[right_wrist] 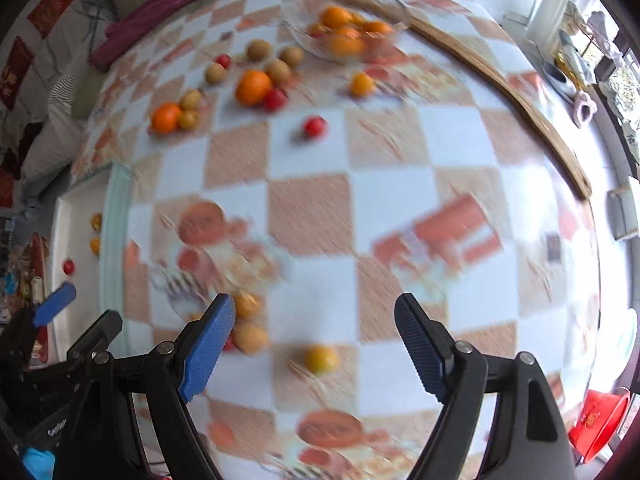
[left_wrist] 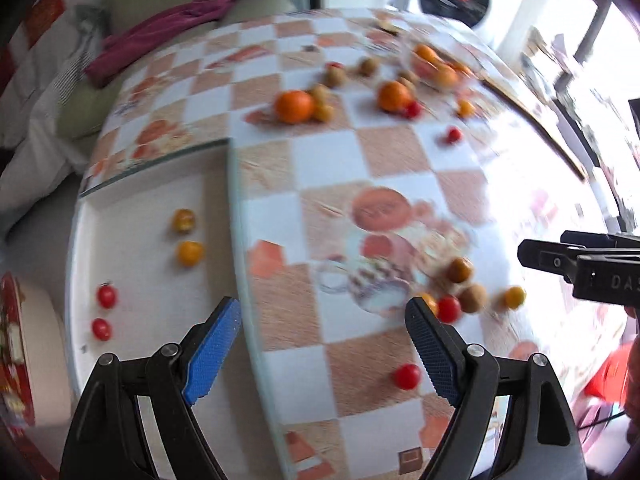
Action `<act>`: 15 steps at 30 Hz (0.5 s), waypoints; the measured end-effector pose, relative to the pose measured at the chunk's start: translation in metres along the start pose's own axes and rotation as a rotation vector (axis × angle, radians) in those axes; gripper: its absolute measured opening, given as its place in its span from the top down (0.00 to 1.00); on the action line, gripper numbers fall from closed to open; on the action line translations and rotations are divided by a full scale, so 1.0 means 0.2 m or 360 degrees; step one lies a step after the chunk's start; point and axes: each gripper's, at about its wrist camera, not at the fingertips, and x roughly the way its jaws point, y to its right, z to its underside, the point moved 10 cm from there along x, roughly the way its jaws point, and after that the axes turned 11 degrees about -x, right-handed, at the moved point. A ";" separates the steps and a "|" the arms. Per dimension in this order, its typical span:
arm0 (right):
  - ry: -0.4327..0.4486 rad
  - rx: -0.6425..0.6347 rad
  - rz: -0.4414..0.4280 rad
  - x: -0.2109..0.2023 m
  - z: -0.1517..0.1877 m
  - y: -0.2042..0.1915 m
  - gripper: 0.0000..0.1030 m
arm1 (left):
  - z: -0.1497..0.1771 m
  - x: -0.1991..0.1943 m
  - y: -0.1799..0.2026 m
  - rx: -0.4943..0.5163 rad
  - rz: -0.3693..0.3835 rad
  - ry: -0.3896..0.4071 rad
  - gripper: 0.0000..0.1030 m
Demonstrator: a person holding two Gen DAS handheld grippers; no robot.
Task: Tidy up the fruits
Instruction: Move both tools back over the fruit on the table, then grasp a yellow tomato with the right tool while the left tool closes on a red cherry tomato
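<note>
My left gripper is open and empty above the edge between a white tray and the checkered table. On the tray lie two yellow tomatoes and two red ones. A red cherry tomato lies just ahead of the right finger. A cluster of small fruits sits right of it. My right gripper is open and empty over a yellow tomato; it also shows in the left wrist view. Oranges and brown fruits lie farther back. Both views are blurred.
A glass bowl of oranges stands at the far side of the table. A wooden strip runs along the table's right edge. A sofa with a purple cloth is behind the table. A red bucket stands at the lower right.
</note>
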 end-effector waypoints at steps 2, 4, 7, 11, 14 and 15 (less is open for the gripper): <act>-0.0022 -0.0011 -0.0006 0.00 0.06 0.03 0.18 | 0.04 0.03 0.06 0.0074 0.0012 -0.0016 0.17; -0.0039 -0.0029 -0.0023 0.01 0.12 0.04 0.18 | 0.07 0.06 0.11 0.0151 0.0028 -0.0033 0.17; -0.0061 -0.0052 -0.0049 0.02 0.18 0.04 0.18 | 0.11 0.09 0.17 0.0246 0.0046 -0.0052 0.17; -0.0078 -0.0075 -0.0058 0.05 0.23 0.05 0.19 | 0.13 0.15 0.22 0.0335 0.0047 -0.0083 0.17; -0.0090 -0.0085 -0.0073 0.07 0.25 0.05 0.33 | 0.12 0.18 0.24 0.0363 0.0028 -0.0069 0.17; -0.0095 -0.0088 -0.0080 0.07 0.26 0.05 0.38 | 0.11 0.19 0.25 0.0361 0.0042 -0.0068 0.17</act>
